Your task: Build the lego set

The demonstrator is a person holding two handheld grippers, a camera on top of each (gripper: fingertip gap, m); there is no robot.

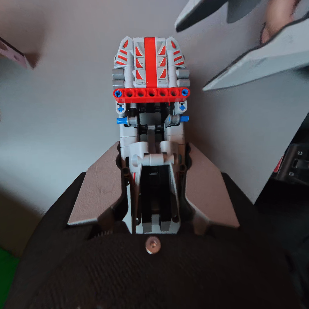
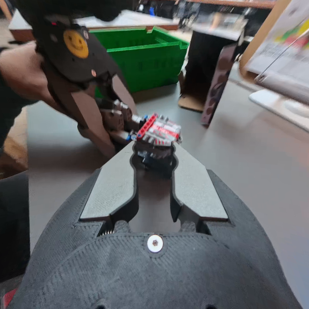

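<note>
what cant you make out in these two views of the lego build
- Left wrist view: rear of the grey, red-striped lego model hidden between the left gripper fingers.
- Right wrist view: motion blur; whether the right gripper touches the model is unclear.
- Green plastic bin: contents hidden by its wall.

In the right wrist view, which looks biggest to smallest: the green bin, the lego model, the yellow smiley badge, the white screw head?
As they look in that view:
1. green bin
2. lego model
3. yellow smiley badge
4. white screw head

The screw head sits nearest the camera, so it probably looks larger than it really is.
</note>
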